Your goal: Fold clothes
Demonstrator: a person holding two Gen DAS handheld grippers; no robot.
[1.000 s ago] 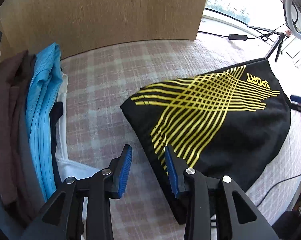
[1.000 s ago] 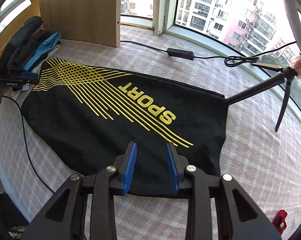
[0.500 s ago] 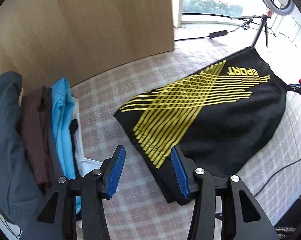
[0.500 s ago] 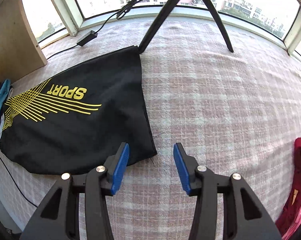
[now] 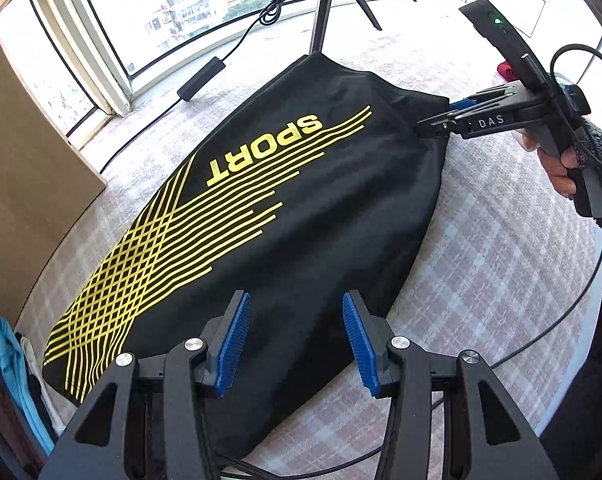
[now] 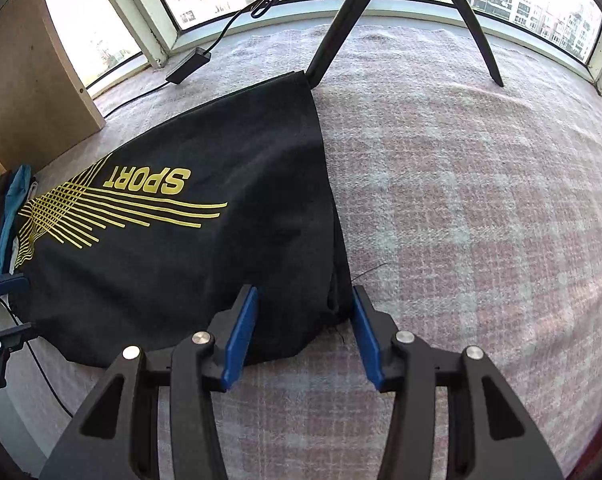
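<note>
Both wide-open grippers, left gripper [image 5: 293, 344] and right gripper [image 6: 305, 332], now straddle "SPORT" garment [image 5: 285, 216] corners, gripping nothing.

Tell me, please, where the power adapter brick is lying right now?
In both views the power adapter brick lies on the checked cloth by the window, beyond the black garment's far edge, between the wooden panel and the tripod.

both wrist views low, close, facing windows; share black garment [image 5: 285, 216], tripod [image 6: 341, 20].
</note>
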